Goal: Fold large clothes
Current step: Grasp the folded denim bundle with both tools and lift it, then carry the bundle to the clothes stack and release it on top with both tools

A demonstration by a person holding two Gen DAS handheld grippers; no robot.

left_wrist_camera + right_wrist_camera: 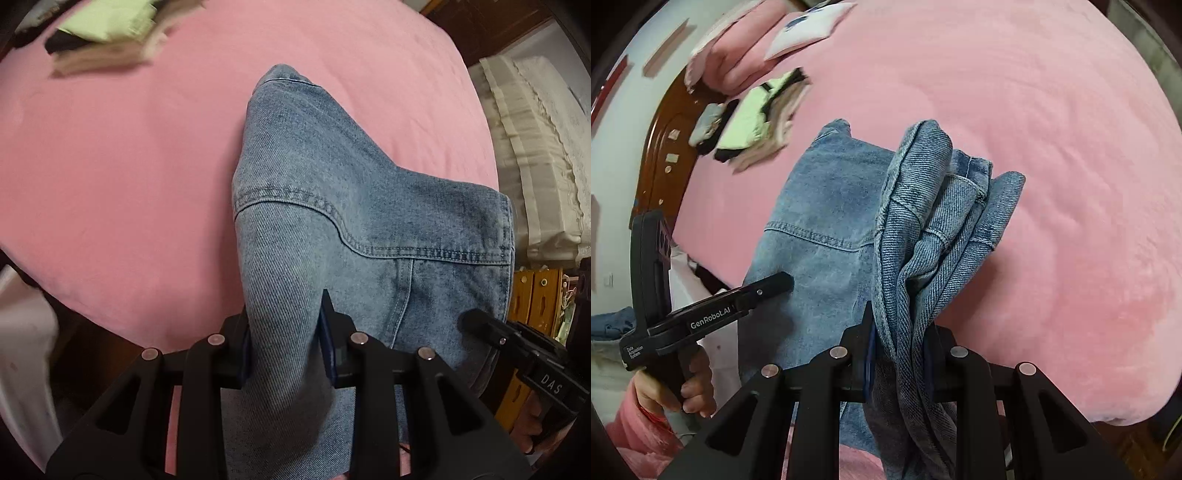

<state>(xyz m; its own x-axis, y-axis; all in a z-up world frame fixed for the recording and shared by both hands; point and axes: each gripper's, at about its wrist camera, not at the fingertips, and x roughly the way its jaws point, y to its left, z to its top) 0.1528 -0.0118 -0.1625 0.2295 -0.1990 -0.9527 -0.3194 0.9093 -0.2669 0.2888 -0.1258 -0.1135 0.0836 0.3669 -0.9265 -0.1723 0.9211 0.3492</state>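
A light blue denim garment (332, 206) hangs folded over a pink bed (110, 184), held up by both grippers. My left gripper (286, 332) is shut on a thick fold of the denim at its near edge. My right gripper (905, 332) is shut on a bunch of several denim layers (934, 229) at the other side. The far end of the denim (284, 79) droops toward the bed. The right gripper also shows in the left wrist view (476, 321), and the left gripper in the right wrist view (775, 282).
A stack of folded clothes (757, 122) with a pale green piece on top lies on the far part of the pink bed (1034, 147). Pink pillows (738, 55) and a wooden headboard (665, 147) are beyond. White bedding (535, 147) is at the right.
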